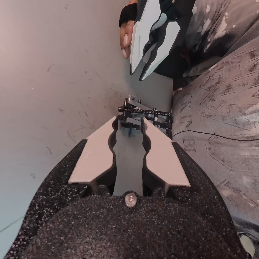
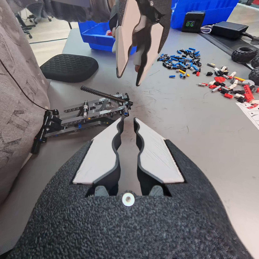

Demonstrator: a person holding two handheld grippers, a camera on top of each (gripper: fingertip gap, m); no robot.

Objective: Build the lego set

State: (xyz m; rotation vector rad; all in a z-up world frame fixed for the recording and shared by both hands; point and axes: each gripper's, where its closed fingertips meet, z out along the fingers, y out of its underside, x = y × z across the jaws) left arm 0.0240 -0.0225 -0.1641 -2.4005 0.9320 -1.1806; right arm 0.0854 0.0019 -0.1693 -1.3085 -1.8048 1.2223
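A partly built grey and black lego frame [image 2: 89, 113] with a long black toothed rod lies on the grey table [image 2: 175, 133], at its left edge against a person's grey clothing. My right gripper [image 2: 128, 119] is open by a narrow gap and empty, its tips just right of the frame's near end. My left gripper [image 2: 128, 80] hangs above the table beyond the frame, open and empty. In the left wrist view the left gripper [image 1: 129, 118] points at the frame [image 1: 144, 116], with the right gripper [image 1: 136, 76] above it.
Loose blue and black pins [image 2: 182, 61] and red, white and grey pieces [image 2: 231, 88] lie at the right. Black tyres [image 2: 243, 54], an instruction sheet [image 2: 250, 112], blue bins [image 2: 98, 35], a black pad [image 2: 70, 67] and a small black device with a screen [image 2: 193, 21] ring the table. The tips of one gripper are about 8 cm away from the tips of the other.
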